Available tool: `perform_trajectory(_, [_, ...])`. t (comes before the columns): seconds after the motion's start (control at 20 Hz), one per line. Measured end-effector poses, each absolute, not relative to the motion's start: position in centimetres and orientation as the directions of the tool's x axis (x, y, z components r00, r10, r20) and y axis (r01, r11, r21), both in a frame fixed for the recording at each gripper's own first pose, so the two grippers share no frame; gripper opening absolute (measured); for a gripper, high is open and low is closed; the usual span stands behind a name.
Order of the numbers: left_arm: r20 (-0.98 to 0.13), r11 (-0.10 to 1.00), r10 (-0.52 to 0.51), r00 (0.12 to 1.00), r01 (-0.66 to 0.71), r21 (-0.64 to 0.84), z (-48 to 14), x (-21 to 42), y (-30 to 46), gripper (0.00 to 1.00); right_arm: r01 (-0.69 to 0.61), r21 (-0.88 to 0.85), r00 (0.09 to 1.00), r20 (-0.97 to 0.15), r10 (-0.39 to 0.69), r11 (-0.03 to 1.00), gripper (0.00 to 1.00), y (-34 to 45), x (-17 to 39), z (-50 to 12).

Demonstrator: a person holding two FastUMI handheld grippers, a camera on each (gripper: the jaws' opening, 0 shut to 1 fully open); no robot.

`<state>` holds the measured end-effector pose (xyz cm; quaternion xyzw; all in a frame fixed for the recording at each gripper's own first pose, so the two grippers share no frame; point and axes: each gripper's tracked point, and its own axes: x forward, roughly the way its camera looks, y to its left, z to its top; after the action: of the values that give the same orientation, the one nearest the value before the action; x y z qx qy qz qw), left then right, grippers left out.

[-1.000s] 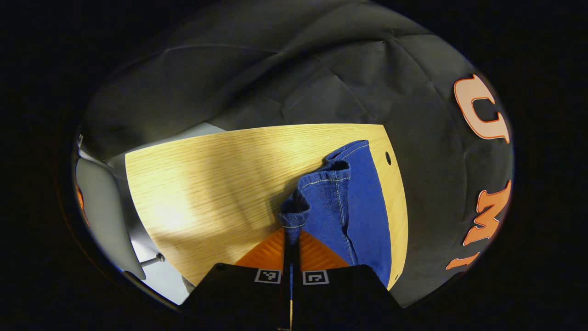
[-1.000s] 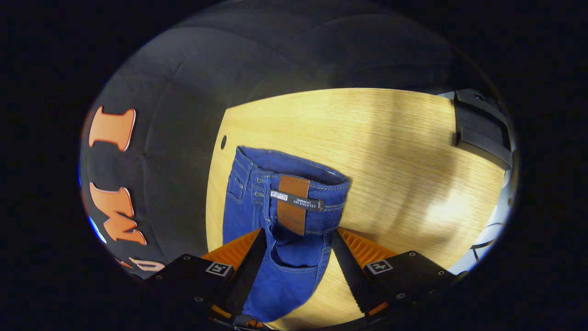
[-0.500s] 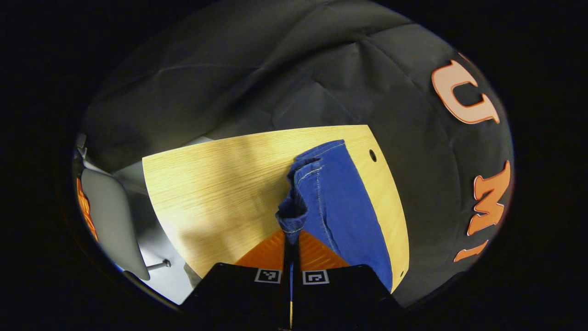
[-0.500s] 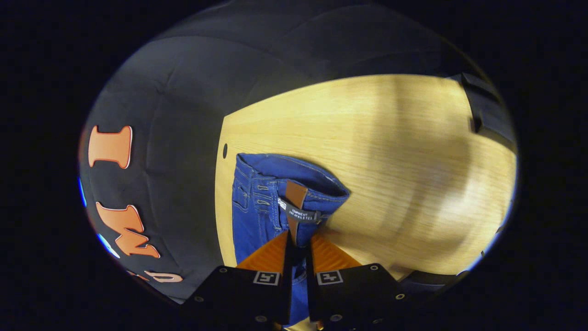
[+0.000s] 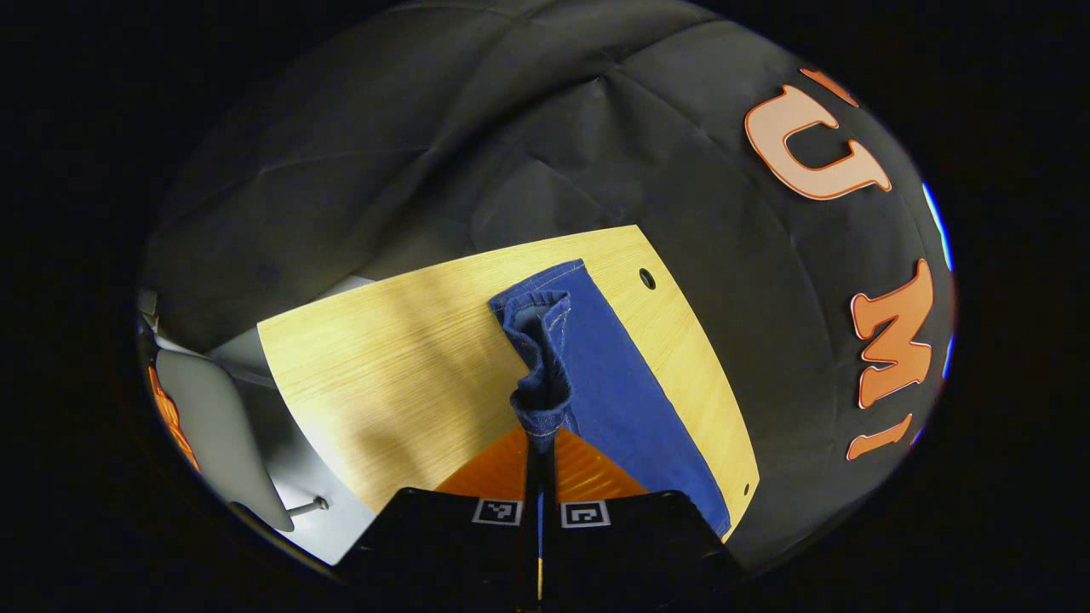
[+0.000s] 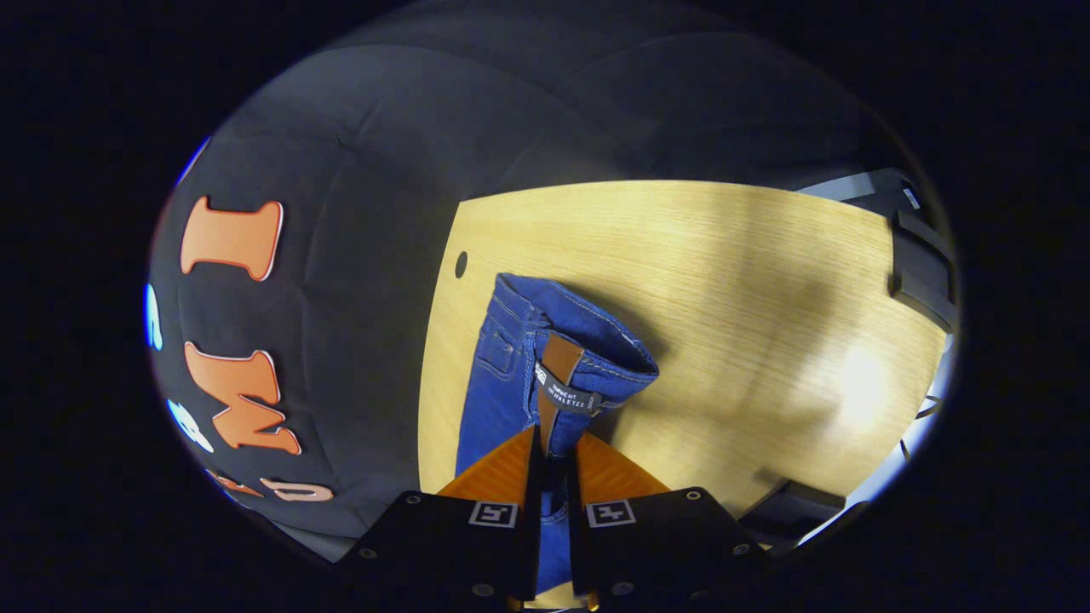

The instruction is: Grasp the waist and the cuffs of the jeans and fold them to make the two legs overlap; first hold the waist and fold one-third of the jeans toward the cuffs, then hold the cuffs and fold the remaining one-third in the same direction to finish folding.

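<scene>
Blue jeans (image 5: 622,383) lie along the far side of a light wooden table (image 5: 392,358). In the left gripper view my left gripper (image 5: 540,443) is shut on a bunched cuff (image 5: 538,358) and holds it up off the table, while the other leg stays flat beneath. In the right gripper view my right gripper (image 6: 552,447) is shut on the waistband (image 6: 588,366) beside its brown leather patch (image 6: 558,362). That end of the jeans (image 6: 502,383) is lifted and folded over, with the lower layer flat on the table (image 6: 724,298).
The table's edge runs close along the jeans, with a small round hole (image 5: 646,278) near the corner; the hole (image 6: 461,264) also appears in the right gripper view. A grey chair (image 5: 221,426) stands off one end, a dark box (image 6: 920,264) at the other.
My right gripper went from open around the waist to shut on the waistband, then lifted it. My left gripper has raised the cuff higher and carried it across.
</scene>
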<state>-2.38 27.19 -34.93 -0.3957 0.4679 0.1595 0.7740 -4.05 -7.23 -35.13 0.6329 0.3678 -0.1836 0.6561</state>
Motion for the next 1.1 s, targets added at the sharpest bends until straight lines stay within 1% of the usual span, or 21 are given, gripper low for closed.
perform_trajectory(0.1, [-0.877, 0.579, -0.119, 0.466, -0.685, -0.442, -34.6, -2.4, 28.8, 0.02, 0.729, 0.671, 0.641, -0.738, 0.21, 0.133, 0.15, -7.4, -3.6, -34.5])
perform_trajectory(0.2, [-0.895, 0.535, -0.125, 0.428, -0.73, -0.424, -34.4, -2.2, 30.0, 0.02, 0.749, 0.655, 0.629, -0.751, 0.2, 0.1, 0.16, -7.2, -2.5, -33.8])
perform_trajectory(0.25, [-0.904, 0.533, -0.127, 0.409, -0.74, -0.41, -34.6, -2.1, 30.4, 0.02, 0.754, 0.652, 0.629, -0.752, 0.196, 0.08, 0.16, -7.2, -1.8, -33.4])
perform_trajectory(0.3, [-0.903, 0.537, -0.119, 0.413, -0.738, -0.408, -34.8, -1.5, 30.9, 0.02, 0.768, 0.637, 0.615, -0.763, 0.2, 0.069, 0.15, -7.0, -1.6, -33.3])
perform_trajectory(0.35, [-0.903, 0.553, -0.129, 0.41, -0.726, -0.409, -35.2, -0.8, 31.0, 0.02, 0.769, 0.634, 0.612, -0.767, 0.196, 0.078, 0.16, -6.9, -0.9, -33.2])
perform_trajectory(0.4, [-0.901, 0.552, -0.147, 0.409, -0.721, -0.418, -35.9, -0.1, 30.7, 0.02, 0.773, 0.626, 0.602, -0.775, 0.194, 0.1, 0.16, -6.6, -0.6, -33.2])
perform_trajectory(0.45, [-0.891, 0.552, -0.19, 0.412, -0.706, -0.443, -37.6, 1.0, 29.4, 0.02, 0.775, 0.621, 0.595, -0.778, 0.201, 0.112, 0.16, -6.2, -0.1, -33.1])
perform_trajectory(0.5, [-0.901, 0.567, -0.204, 0.383, -0.705, -0.427, -36.5, 0.1, 29.2, 0.02, 0.778, 0.619, 0.593, -0.78, 0.199, 0.107, 0.15, -6.0, 0.6, -32.8])
perform_trajectory(0.6, [-0.909, 0.619, -0.222, 0.352, -0.669, -0.411, -38.7, 0.6, 28.2, 0.01, 0.766, 0.631, 0.602, -0.772, 0.205, 0.122, 0.16, -5.6, 1.5, -32.3])
perform_trajectory(0.75, [-0.922, 0.617, -0.217, 0.321, -0.687, -0.384, -39.6, 1.2, 28.3, 0.01, 0.776, 0.617, 0.587, -0.783, 0.204, 0.136, 0.16, -5.5, 1.6, -32.4])
perform_trajectory(0.8, [-0.935, 0.616, -0.205, 0.291, -0.704, -0.354, -40.1, 0.8, 28.7, 0.01, 0.78, 0.612, 0.583, -0.787, 0.201, 0.135, 0.16, -5.7, 1.5, -32.6])
perform_trajectory(0.95, [-0.925, 0.596, -0.224, 0.307, -0.708, -0.379, -40.1, 0.4, 29.1, 0.01, 0.781, 0.61, 0.582, -0.789, 0.2, 0.133, 0.15, -5.8, 1.5, -32.6])
perform_trajectory(1.0, [-0.926, 0.596, -0.206, 0.315, -0.71, -0.375, -39.9, 0.5, 29.2, 0.01, 0.777, 0.616, 0.584, -0.783, 0.216, 0.13, 0.16, -5.6, 1.7, -32.4])
perform_trajectory(1.05, [-0.925, 0.603, -0.21, 0.316, -0.704, -0.377, -39.5, 0.5, 29.1, 0.01, 0.779, 0.615, 0.583, -0.783, 0.217, 0.122, 0.16, -5.6, 1.7, -32.2])
perform_trajectory(1.1, [-0.93, 0.599, -0.199, 0.31, -0.712, -0.366, -39.6, 0.8, 29.1, 0.01, 0.79, 0.601, 0.569, -0.793, 0.216, 0.126, 0.16, -5.7, 1.8, -32.5])
